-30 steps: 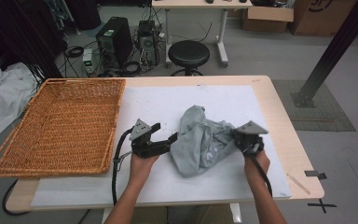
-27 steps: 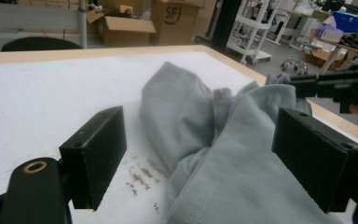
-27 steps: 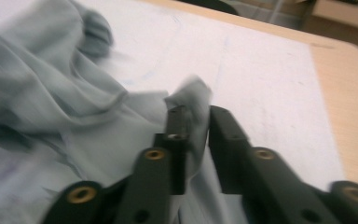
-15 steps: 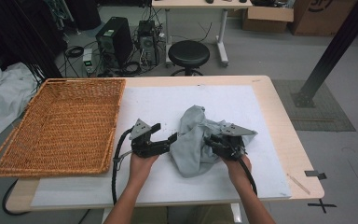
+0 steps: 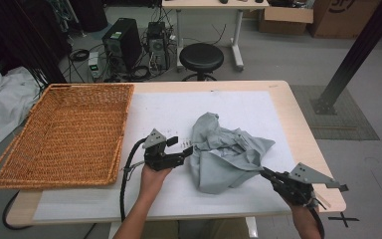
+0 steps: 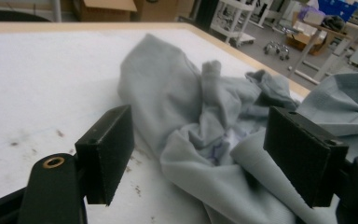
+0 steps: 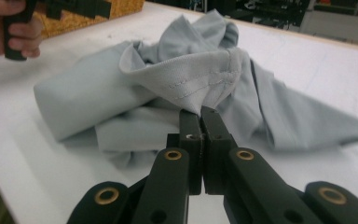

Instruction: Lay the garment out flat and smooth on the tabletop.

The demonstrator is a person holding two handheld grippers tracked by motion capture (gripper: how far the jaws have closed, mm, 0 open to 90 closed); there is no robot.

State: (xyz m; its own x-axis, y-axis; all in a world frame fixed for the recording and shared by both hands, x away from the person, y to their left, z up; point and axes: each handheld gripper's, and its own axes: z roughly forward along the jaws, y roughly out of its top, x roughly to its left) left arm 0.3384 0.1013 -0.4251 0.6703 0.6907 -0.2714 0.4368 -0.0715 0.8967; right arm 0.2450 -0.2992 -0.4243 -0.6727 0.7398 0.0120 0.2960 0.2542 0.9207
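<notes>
A wicker basket [image 5: 64,132] sits on the table [image 5: 298,124], left.

I see the basket [image 5: 64,132] on the tabletop [image 5: 278,94] along its left edge, reaching from near the far edge toward the near edge. The garment [image 5: 226,152] lies on the tabletop right of centre, well apart from the basket. My left gripper [image 5: 186,152] sits between basket and garment, just beside the garment's left edge. My right gripper [image 5: 264,173] is at the near right corner, touching the garment's near right hem. Behind the far edge stands a stool [image 5: 201,57] on the floor.
</notes>
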